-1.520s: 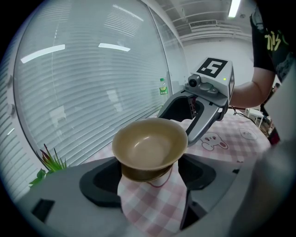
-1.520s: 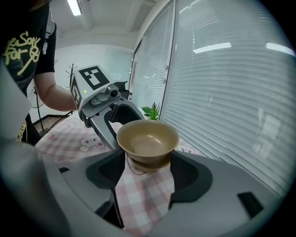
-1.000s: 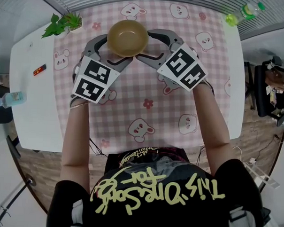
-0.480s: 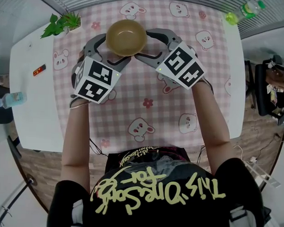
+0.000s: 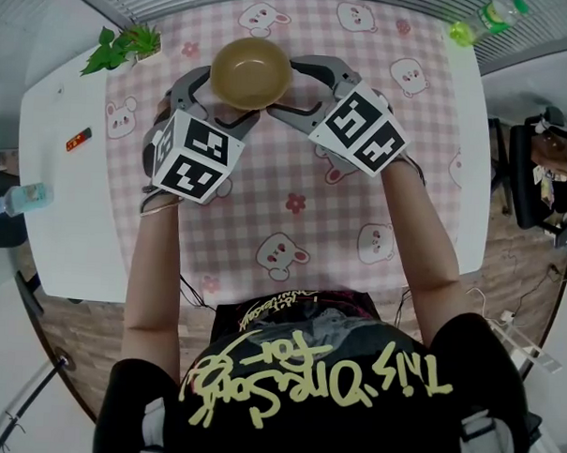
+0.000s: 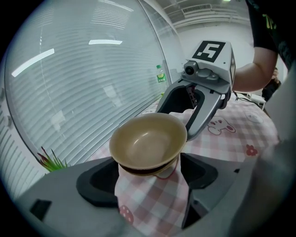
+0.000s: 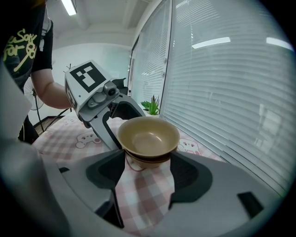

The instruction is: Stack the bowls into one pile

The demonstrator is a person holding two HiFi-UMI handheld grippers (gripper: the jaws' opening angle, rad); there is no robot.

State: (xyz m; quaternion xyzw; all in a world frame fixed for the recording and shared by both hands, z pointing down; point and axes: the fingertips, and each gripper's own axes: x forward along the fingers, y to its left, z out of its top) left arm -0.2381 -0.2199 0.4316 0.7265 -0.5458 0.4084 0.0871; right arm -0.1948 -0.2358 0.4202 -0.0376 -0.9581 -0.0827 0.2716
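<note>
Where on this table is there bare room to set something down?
Most open: the near half of the checked cloth, between the person's forearms. Also its right side below the green bottle, and the white strip between the potted plant and water bottle. Crowded: the far middle, where left tongs and right tongs flank the stacked bowls.

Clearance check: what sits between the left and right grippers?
The bowl pile alone, on the checked cloth; left gripper and right gripper flank it, jaws open. Head view shows it.

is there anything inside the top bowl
No, the top bowl is empty: the head view shows only its bare tan inside.
</note>
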